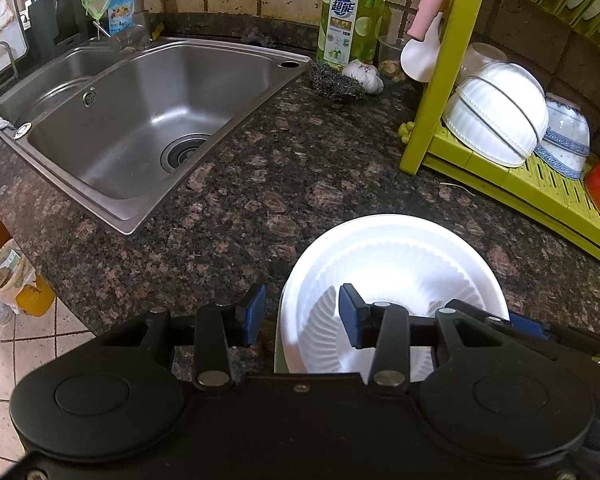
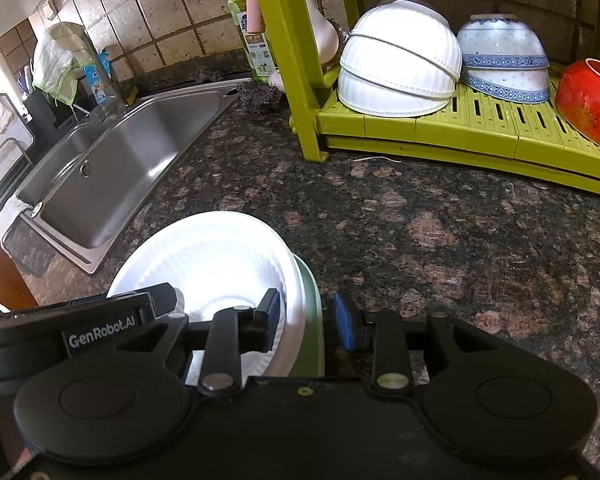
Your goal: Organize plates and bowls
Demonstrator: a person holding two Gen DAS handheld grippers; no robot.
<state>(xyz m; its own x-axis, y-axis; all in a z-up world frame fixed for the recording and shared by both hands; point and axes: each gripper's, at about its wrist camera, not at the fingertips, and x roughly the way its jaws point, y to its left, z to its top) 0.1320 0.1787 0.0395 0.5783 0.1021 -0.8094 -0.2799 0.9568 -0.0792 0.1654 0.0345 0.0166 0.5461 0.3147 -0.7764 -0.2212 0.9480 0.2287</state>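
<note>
Item: stack of white fluted round plates (image 1: 396,276) over a green plate (image 2: 312,320), lying flat on the dark speckled granite table (image 1: 260,184), at 6 o'clock from the green plastic dish rack (image 2: 480,128) that holds upturned white ribbed bowls (image 2: 396,68). Left gripper (image 1: 302,316) has its blue-padded fingers (image 1: 254,314) spread either side of the stack's 9 o'clock rim; right gripper (image 2: 306,318) likewise straddles the 3 o'clock rim, parted, nothing clamped. Handling advice: seat each inner pad well over the rim, pinch white and green edges together, close both evenly and lift level, since a shallow bite would likely let the glazed stack slide or split.
</note>
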